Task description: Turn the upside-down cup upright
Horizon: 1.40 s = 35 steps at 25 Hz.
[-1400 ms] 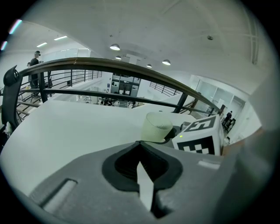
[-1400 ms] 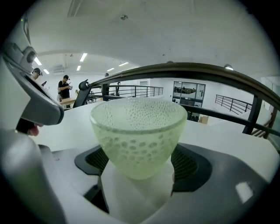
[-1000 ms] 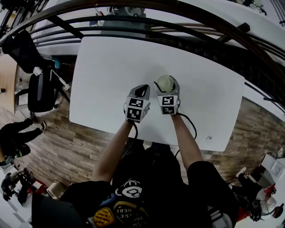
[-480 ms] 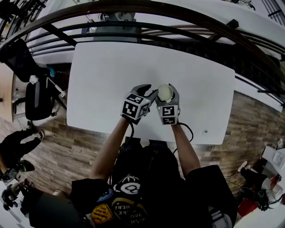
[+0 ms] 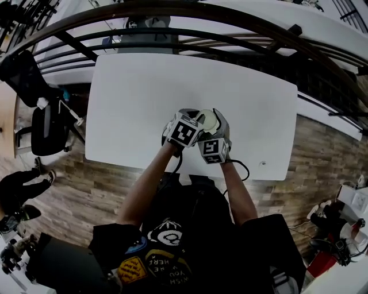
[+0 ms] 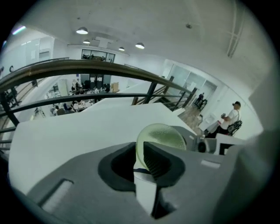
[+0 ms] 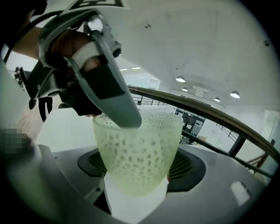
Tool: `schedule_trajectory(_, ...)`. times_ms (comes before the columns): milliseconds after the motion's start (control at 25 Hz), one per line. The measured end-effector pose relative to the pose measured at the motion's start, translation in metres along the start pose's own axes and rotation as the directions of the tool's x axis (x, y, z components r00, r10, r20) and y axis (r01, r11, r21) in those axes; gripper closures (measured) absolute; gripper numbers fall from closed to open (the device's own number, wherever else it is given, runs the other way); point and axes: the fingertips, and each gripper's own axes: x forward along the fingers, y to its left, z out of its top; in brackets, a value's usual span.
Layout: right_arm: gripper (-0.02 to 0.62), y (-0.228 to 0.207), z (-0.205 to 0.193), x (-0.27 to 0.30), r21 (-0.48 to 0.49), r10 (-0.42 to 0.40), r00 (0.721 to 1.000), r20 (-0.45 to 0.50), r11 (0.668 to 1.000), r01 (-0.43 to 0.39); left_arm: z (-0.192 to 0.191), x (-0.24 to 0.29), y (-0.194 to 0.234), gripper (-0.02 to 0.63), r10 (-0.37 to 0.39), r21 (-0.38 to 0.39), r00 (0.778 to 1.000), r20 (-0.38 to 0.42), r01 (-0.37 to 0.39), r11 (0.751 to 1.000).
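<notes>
Green cup (image 5: pixel 210 119) over the white table (image 5: pixel 144 86)
The right gripper's (image 7: pixel 139 168) fingers clasped the cup; the left gripper's (image 6: pixel 141 153) fingers, just closing, pinched its rim, over the table's near middle. Wood floor (image 5: pixel 80 184) near, railing (image 5: pixel 172 8) far.

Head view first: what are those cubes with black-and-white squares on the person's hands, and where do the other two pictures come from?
No robot here: a person holds a two-jaw gripper in each hand; the checkered cubes are part of them. The head view comes from a camera on the person's head, looking down on the white table. The other two come from a camera riding on each gripper, looking along its jaws. The right gripper clamps a pale green textured cup by its sides. On the left gripper, the jaws have just been closing and now pinch the cup's rim between them.
</notes>
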Motion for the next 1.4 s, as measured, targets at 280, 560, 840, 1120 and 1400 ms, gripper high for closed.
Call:
schedule_trajectory(280, 0.219, 0.01, -0.01, -0.01, 0.147, 0.085, 0.996, 0.007, 0.985, -0.085, -0.005, -0.009, 0.025, 0.581, 0.03, -0.154, 1.0, 0.002, -0.03, 0.988)
schedule_trajectory(560, 0.253, -0.007, -0.02, -0.015, 0.918, 0.226, 0.902, 0.368, 0.066, -0.391, 0.013, -0.034, 0.065, 0.581, 0.124, -0.213, 0.985, 0.119, -0.097, 0.972)
schedule_trajectory(840, 0.259, -0.013, 0.001, 0.001, 0.631, 0.037, 0.794, 0.607, -0.63, -0.453, 0.017, -0.033, 0.054, 0.581, 0.145, -0.172, 0.973, 0.182, -0.113, 0.979)
schedule_trajectory(1120, 0.253, -0.016, 0.013, 0.02, 0.423, -0.081, 0.761, 0.643, -0.791, -0.442, 0.023, -0.037, 0.05, 0.581, 0.104, -0.082, 0.966, 0.238, -0.087, 0.993)
schedule_trajectory(1400, 0.253, -0.02, 0.019, 0.026, 0.348, -0.102, 0.759, 0.643, -0.844, -0.409, 0.023, -0.036, 0.038, 0.58, 0.005, 0.035, 0.959, 0.282, -0.015, 0.999)
